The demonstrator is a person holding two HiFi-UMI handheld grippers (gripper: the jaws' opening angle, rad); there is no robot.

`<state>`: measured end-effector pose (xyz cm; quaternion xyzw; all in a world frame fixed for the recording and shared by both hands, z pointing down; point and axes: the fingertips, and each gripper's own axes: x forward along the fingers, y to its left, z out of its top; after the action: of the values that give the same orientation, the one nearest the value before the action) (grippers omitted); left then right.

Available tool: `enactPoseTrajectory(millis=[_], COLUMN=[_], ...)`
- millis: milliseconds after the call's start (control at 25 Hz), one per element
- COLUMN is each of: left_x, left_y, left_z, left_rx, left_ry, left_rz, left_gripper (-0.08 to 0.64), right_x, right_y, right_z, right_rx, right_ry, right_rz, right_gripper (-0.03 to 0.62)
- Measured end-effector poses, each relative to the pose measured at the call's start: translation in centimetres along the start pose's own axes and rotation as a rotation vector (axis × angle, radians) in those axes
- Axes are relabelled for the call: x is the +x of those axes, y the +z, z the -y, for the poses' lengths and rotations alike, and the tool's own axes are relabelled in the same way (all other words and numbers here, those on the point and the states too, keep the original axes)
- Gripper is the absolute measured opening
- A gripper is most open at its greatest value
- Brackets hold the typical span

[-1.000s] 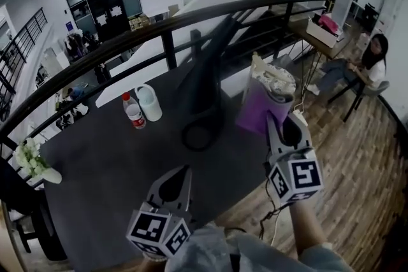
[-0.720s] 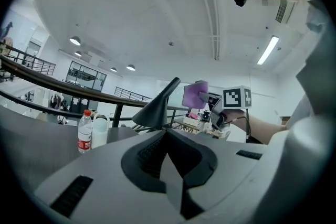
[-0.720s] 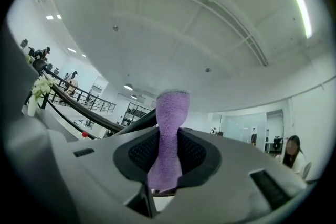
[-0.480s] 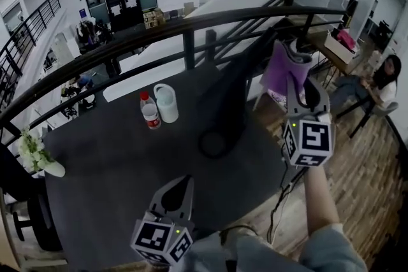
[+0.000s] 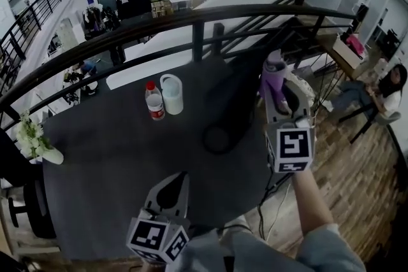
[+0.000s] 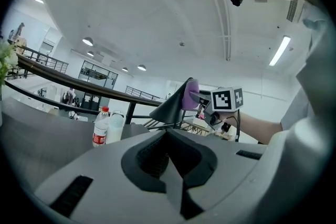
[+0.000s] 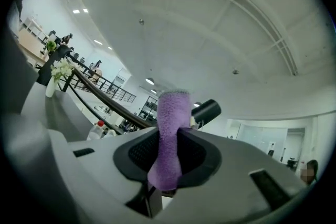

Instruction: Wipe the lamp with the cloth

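Note:
The black lamp (image 5: pixel 220 130) stands on the dark table (image 5: pixel 108 162), its ring base near the middle and its arm rising to the upper right. My right gripper (image 5: pixel 280 97) is shut on the purple cloth (image 5: pixel 274 76) and holds it up against the lamp's upper part. In the right gripper view the cloth (image 7: pixel 169 134) stands pinched between the jaws, with the lamp's dark tube (image 7: pixel 206 110) just behind it. The left gripper (image 5: pixel 173 186) hovers low at the table's near edge, shut on nothing. The left gripper view shows the lamp head (image 6: pixel 173 105) with the cloth (image 6: pixel 190 94) beside it.
A red-capped water bottle (image 5: pixel 153 103) and a white cup (image 5: pixel 171 93) stand left of the lamp. A vase of white flowers (image 5: pixel 35 143) sits at the table's left edge. A black railing (image 5: pixel 191 16) runs behind the table. A person (image 5: pixel 389 83) sits at the far right.
My right gripper has lifted the cloth and carried it up to the lamp's upper part. The cloth, which hung loose, now looks bunched. The left gripper has stayed put.

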<state>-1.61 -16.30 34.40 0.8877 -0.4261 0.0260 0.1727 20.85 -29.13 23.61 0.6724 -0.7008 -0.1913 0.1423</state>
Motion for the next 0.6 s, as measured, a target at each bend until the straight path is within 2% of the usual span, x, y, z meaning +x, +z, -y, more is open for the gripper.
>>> enactPoseTrajectory(millis=[320,600], left_x=[-0.6,-0.9], left_y=[0.4,0.4], left_z=[-0.9,-1.1], left_rx=[0.001,-0.010], left_ry=[0.039,0.063], left_rz=[0.025,0.026], left_gripper=[0.000,0.000], right_x=[-0.1,-0.2], right_y=[-2.1,-2.3], right_z=[-7.3,-11.2], right_rx=[-0.020,-0.037], right_ry=[0.154,0.225], right_rz=[-0.058,-0.085], right_gripper=[0.087,0.087])
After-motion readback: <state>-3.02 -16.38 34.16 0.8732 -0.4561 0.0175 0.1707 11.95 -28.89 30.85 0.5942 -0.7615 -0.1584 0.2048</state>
